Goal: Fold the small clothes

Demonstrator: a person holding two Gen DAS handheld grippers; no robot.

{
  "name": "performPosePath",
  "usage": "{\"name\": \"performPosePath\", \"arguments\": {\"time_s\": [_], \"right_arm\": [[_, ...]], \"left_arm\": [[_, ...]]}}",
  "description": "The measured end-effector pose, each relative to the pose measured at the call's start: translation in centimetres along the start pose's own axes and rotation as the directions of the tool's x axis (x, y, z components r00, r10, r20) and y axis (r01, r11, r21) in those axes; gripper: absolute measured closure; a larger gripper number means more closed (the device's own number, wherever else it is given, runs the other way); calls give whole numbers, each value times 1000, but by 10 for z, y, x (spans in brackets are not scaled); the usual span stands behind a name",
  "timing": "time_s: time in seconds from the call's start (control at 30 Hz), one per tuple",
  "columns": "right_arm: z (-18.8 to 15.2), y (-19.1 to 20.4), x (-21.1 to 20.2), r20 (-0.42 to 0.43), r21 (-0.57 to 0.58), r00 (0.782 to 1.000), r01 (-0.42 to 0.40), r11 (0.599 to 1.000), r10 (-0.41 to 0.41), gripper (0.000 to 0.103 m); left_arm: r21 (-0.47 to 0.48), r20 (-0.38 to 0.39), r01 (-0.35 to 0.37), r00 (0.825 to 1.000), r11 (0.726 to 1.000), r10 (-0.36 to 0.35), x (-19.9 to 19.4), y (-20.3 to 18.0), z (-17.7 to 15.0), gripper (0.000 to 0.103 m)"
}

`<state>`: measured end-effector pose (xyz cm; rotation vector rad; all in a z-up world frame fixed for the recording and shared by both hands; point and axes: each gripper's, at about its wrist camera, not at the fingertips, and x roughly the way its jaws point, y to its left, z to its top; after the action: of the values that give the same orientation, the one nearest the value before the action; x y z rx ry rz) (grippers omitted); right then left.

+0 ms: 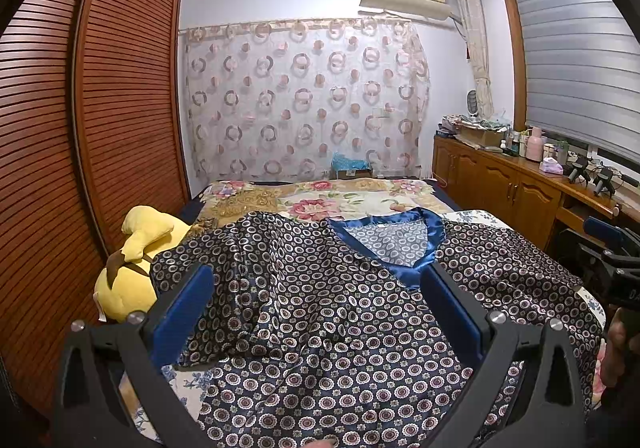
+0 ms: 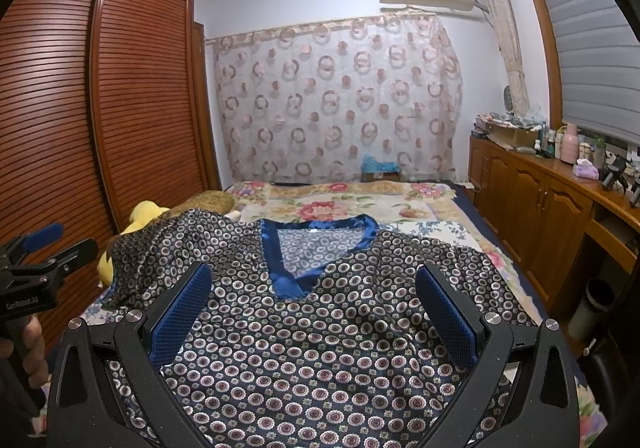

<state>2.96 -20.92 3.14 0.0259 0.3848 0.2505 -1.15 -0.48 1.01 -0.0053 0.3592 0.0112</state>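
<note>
A dark satin top (image 1: 320, 308) with a circle print and a blue V-neck collar (image 1: 400, 248) lies face up on the bed, its left sleeve bunched and rumpled. It also shows in the right wrist view (image 2: 320, 348), with the collar (image 2: 288, 280) ahead. My left gripper (image 1: 316, 280) is open and empty, held over the top's left half. My right gripper (image 2: 312, 284) is open and empty, held over the chest below the collar. Each gripper shows at the edge of the other's view: the right one (image 1: 612, 260) and the left one (image 2: 44, 248).
A yellow plush toy (image 1: 128, 276) lies at the bed's left edge by the slatted wardrobe (image 1: 80, 127). A floral bedspread (image 1: 340, 199) covers the bed beyond the top. A wooden cabinet (image 1: 500, 187) with bottles and boxes runs along the right wall.
</note>
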Motion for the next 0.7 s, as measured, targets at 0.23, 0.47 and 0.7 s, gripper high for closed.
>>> {"name": "performPosePath", "arguments": {"time_s": [0.23, 0.47, 0.7], "right_arm": [[3, 9, 16, -23, -6, 1000, -17, 1000, 17, 0], [-7, 18, 34, -60, -21, 997, -47, 999, 45, 0], [-25, 20, 52, -107, -29, 991, -79, 996, 76, 0]], "left_arm": [[3, -19, 5, 1000, 1000, -5, 5, 6, -4, 0], [12, -60, -17, 998, 1000, 17, 18, 18, -13, 0], [2, -94, -56, 994, 998, 56, 33, 41, -32, 0]]}}
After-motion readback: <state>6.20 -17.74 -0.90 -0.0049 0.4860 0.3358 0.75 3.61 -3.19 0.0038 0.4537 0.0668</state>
